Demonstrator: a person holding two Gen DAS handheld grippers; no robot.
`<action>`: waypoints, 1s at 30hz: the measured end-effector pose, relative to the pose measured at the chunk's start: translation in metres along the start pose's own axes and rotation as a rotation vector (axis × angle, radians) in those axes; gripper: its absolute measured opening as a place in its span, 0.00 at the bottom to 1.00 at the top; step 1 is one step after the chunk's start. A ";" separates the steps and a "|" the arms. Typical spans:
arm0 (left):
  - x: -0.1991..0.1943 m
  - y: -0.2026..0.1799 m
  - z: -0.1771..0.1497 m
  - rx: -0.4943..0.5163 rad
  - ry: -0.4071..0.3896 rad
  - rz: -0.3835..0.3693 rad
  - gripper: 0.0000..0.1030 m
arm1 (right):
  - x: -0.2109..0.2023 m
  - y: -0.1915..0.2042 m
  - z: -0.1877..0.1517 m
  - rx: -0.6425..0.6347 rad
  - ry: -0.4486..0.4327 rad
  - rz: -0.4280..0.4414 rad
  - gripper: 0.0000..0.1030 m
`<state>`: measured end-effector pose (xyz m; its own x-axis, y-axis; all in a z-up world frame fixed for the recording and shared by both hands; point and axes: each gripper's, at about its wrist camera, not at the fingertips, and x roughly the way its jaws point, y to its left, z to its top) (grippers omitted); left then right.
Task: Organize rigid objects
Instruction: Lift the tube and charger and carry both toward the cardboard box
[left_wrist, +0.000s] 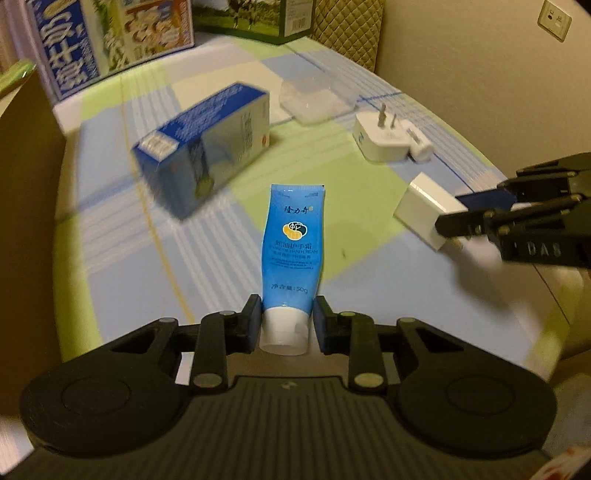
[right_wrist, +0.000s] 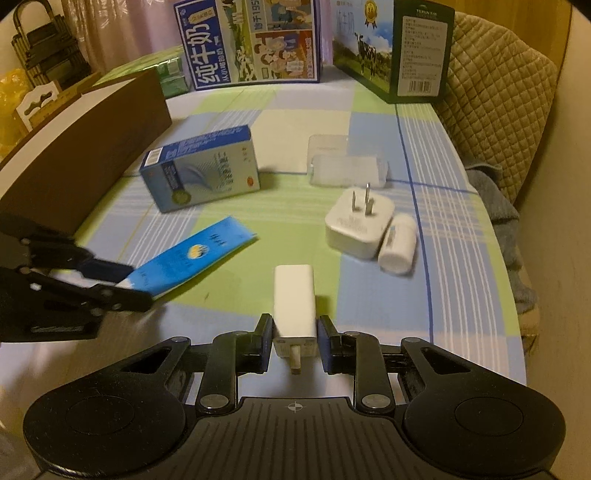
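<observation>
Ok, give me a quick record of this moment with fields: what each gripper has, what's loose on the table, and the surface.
left gripper: shut on the blue hand cream tube, at its white cap end
right gripper: shut on the white charger block, prong end toward the camera
loose on table: blue medicine box, white plug adapter, small white bottle, clear plastic case
surface: checked tablecloth
back edge: milk cartons

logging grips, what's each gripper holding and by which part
Left gripper clamps the blue tube at its white cap end. Right gripper clamps the white charger at its pronged end.
</observation>
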<state>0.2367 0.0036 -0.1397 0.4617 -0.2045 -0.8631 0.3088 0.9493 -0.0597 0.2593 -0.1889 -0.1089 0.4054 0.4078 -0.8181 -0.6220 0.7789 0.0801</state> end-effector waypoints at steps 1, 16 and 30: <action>-0.003 0.000 -0.004 -0.010 0.005 -0.002 0.25 | -0.001 0.001 -0.002 0.001 0.003 0.000 0.22; 0.016 -0.013 0.013 0.056 0.024 0.041 0.38 | 0.003 0.005 0.002 0.009 0.013 -0.009 0.29; 0.015 -0.015 0.011 0.005 0.023 0.057 0.32 | 0.015 0.008 0.007 -0.010 0.022 -0.027 0.30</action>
<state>0.2481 -0.0167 -0.1468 0.4591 -0.1445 -0.8766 0.2864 0.9581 -0.0080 0.2648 -0.1730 -0.1163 0.4070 0.3763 -0.8323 -0.6179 0.7845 0.0526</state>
